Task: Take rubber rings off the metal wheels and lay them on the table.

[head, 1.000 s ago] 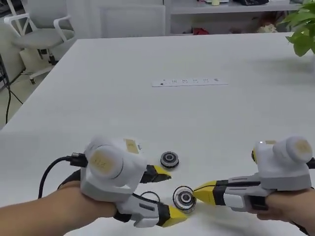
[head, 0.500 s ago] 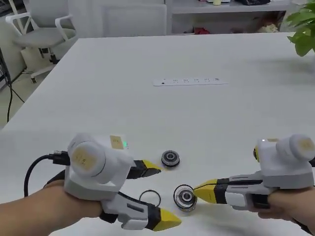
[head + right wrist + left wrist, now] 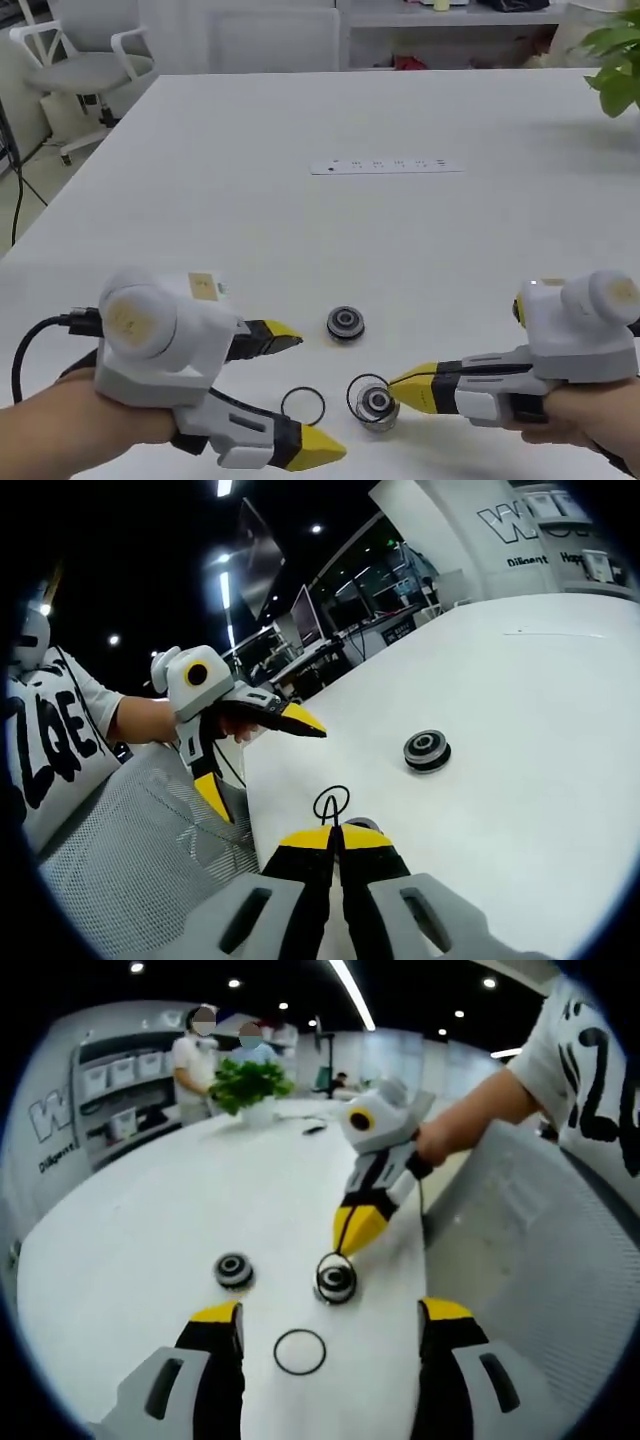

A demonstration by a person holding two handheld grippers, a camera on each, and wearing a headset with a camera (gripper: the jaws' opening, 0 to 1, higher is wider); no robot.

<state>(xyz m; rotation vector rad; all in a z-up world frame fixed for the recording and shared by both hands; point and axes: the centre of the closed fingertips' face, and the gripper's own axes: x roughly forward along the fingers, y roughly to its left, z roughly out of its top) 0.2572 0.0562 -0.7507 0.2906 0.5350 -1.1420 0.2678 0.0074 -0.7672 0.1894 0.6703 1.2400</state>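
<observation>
A loose black rubber ring (image 3: 303, 405) lies flat on the white table (image 3: 400, 240), between the spread jaws of my open left gripper (image 3: 300, 390). Just right of it sits a metal wheel (image 3: 377, 402); my right gripper (image 3: 393, 383) is shut on that wheel's thin rubber ring (image 3: 331, 802), which loops up from the closed tips. A second wheel (image 3: 345, 323), black ring still around it, rests a little farther away. In the left gripper view the loose ring (image 3: 300, 1351) lies ahead of the open left gripper (image 3: 330, 1311), with both wheels (image 3: 233, 1270) (image 3: 336, 1280) beyond.
A white power strip (image 3: 388, 166) lies mid-table. A potted plant (image 3: 615, 60) stands at the far right corner, and an office chair (image 3: 80, 60) beyond the far left edge. A cable (image 3: 40, 340) trails from the left gripper.
My left gripper has drawn back to the left, leaving the loose ring on the table. The right gripper has stayed at the near wheel.
</observation>
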